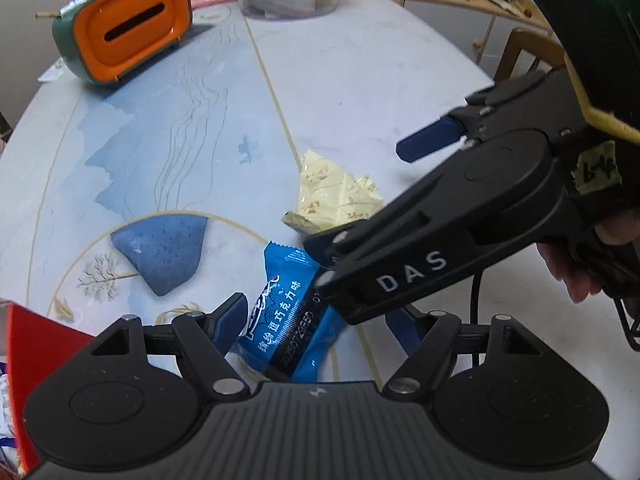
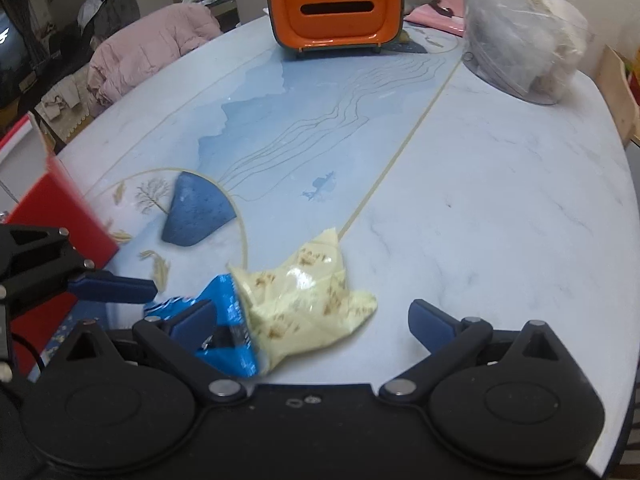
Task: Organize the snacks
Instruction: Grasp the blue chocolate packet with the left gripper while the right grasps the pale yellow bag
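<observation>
A blue snack packet (image 1: 288, 316) lies on the table between the wide-open fingers of my left gripper (image 1: 320, 320). A pale yellow snack packet (image 1: 336, 196) lies just beyond it and overlaps it. In the right wrist view the yellow packet (image 2: 304, 304) sits between the open fingers of my right gripper (image 2: 316, 320), with the blue packet (image 2: 224, 328) at its left finger. The right gripper (image 1: 360, 196) reaches in from the right above both packets. Neither gripper holds anything.
A red box (image 2: 56, 216) stands at the table's left edge, also seen in the left wrist view (image 1: 36, 360). An orange and green tissue holder (image 2: 336, 12) and a clear plastic bag (image 2: 520, 28) stand at the far side. The left gripper's finger (image 2: 112, 286) shows at left.
</observation>
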### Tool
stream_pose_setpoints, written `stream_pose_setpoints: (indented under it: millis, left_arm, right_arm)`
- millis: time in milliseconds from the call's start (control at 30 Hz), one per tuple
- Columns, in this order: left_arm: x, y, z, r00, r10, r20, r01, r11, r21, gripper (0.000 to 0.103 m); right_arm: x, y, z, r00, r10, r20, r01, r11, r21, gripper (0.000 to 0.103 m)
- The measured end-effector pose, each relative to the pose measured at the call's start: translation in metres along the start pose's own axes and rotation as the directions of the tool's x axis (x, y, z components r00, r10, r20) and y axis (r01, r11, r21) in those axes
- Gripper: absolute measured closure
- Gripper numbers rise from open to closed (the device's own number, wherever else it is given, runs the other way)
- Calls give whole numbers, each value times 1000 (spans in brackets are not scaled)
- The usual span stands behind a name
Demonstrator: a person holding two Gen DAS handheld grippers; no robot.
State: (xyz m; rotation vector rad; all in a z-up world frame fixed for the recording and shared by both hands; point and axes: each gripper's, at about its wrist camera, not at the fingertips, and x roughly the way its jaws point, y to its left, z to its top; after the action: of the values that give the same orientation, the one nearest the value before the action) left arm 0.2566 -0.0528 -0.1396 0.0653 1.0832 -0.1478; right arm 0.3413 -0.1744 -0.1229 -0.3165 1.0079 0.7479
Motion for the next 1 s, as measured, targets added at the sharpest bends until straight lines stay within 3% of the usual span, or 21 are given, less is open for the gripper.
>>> stream_pose_setpoints:
  millis: [300, 433, 600, 833, 867, 1000]
  left_arm:
    - [25, 8, 4, 998, -15, -58, 14, 1000, -8, 28]
    - [24, 7, 1, 999, -9, -44, 10, 1000, 6, 29]
    - [18, 6, -4, 1000, 5, -22, -5, 1000, -3, 50]
    - [13, 7, -6, 1000, 23, -21, -24, 999, -40, 61]
    - [12, 7, -7, 999, 24, -22, -25, 999, -48, 62]
    - [3, 8, -8, 999, 39, -14, -40, 997, -72, 65]
  right_arm:
    - [21, -2, 5, 1000, 19, -12, -19, 998, -54, 6]
    - [24, -4, 5, 999, 36, -9, -36, 999, -38, 18]
    - [24, -4, 1, 1000, 24, 5, -24, 1000, -19, 26]
    - [11, -8, -3, 999, 21, 48, -23, 999, 38, 42]
    - [9, -8, -4, 998, 26, 57, -28, 998, 48, 60]
    - [5, -7, -9, 998, 22, 61, -28, 996, 85, 62]
